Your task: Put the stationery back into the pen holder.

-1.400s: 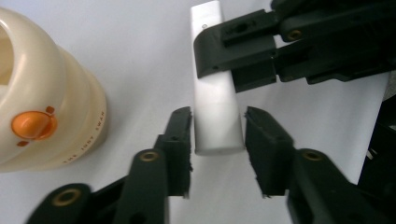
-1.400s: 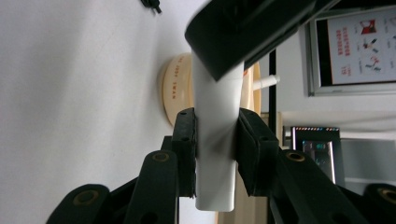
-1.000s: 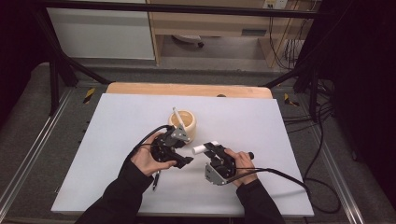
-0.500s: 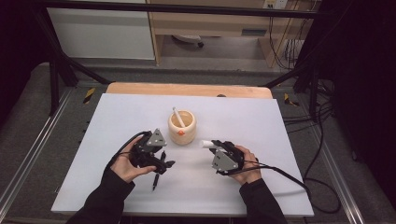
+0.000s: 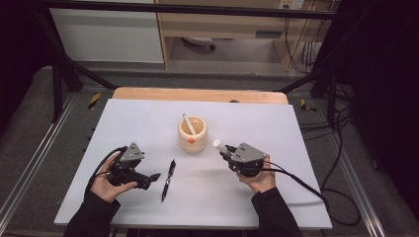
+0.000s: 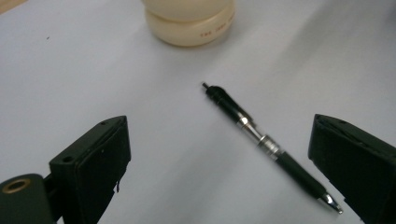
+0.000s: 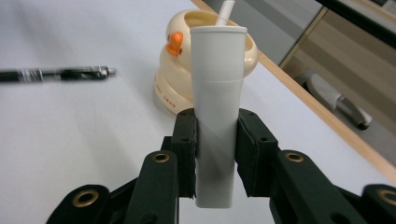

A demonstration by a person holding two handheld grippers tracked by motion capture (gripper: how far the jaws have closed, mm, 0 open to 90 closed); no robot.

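Pen (image 5: 168, 178) on table | L tool (image 5: 154, 176) just opened wide, empty | R tool (image 5: 224, 151) clamps white tube (image 7: 218, 93)

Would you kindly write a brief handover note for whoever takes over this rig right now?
Left tool: jaws have just been opening and stand wide, nothing between the pads; the black pen lies flat on the white table just ahead of them.
Right tool: shut on a white tube, apart from the holder.
Cream duck-shaped holder: upright mid-table, one white stick leaning inside.
Done: one stick in the holder, it seems.
Left, probably: tube into the holder, then the pen.
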